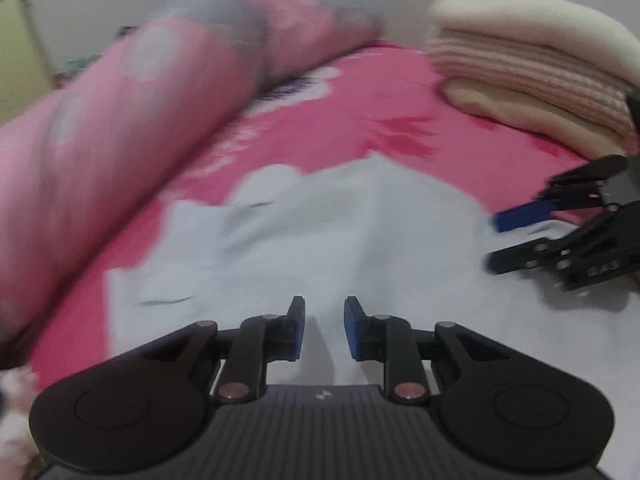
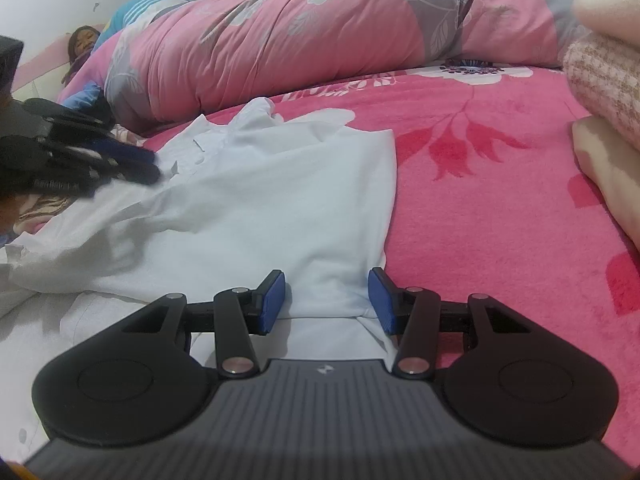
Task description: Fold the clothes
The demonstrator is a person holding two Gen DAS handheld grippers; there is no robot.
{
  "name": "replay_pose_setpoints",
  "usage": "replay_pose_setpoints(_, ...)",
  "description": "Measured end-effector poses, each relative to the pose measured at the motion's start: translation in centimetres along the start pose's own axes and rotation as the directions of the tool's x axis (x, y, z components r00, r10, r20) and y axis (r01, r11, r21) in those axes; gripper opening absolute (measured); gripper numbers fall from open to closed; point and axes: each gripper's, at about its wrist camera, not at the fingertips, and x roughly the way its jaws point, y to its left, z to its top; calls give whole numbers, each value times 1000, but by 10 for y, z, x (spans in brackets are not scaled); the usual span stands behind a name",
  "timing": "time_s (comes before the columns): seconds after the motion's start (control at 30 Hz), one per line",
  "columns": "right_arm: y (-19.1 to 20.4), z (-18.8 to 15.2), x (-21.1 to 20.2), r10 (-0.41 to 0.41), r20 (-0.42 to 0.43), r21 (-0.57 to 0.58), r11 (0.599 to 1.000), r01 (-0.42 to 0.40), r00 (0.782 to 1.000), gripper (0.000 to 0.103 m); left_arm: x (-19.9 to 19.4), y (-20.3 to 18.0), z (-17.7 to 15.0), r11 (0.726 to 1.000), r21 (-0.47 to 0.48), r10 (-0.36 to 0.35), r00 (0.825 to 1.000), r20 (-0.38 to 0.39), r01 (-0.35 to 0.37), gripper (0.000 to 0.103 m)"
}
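Note:
A white garment (image 2: 280,200) lies partly folded on the pink flowered bed sheet (image 2: 500,208), its collar end crumpled toward the far left. In the right wrist view my right gripper (image 2: 327,296) is open, and its blue pads (image 2: 274,300) straddle the near right edge of the cloth. The left wrist view is blurred. There my left gripper (image 1: 325,320) is open just above the white garment (image 1: 280,240), with nothing between its fingers. The right gripper (image 1: 494,242) shows at the right edge, low over the cloth. The left gripper (image 2: 154,168) appears blurred at the left, over the garment's crumpled part.
A long rolled pink and grey quilt (image 2: 320,40) lies along the far side of the bed. A stack of folded cream and pink blankets (image 1: 532,68) sits at the right. A person (image 2: 82,42) lies at the far left behind the quilt.

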Motion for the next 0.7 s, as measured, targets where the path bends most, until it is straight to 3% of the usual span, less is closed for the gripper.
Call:
replay_pose_setpoints(0.07,0,0,0,1,0,1,1000,-1,1000,46,26,5,-4,997,-4,83,995,-56,-83,23)
replay_pose_setpoints(0.13,-1,0,1,3,0,3,1000,-3,1000,46,42,26,-8,985,-68,150,985,-90,-157,23)
replay_pose_setpoints(0.23,-1,0,1,5,1,5,1000,-5,1000,46,32,61,-12,951,-178,235,966,-105,-251,23)
replay_pose_setpoints(0.37,-2,0,1,7,1,7,1000,-7,1000,46,-27,88,-20,924,-233,296,953,-66,-304,24)
replay_pose_setpoints(0.57,-2,0,0,6,2,4,1000,-6,1000,46,-162,102,-58,864,-332,388,921,-37,-378,32)
replay_pose_setpoints(0.7,5,1,2,-22,-8,-31,999,22,1000,46,-231,102,-96,831,-420,404,915,4,-365,40)
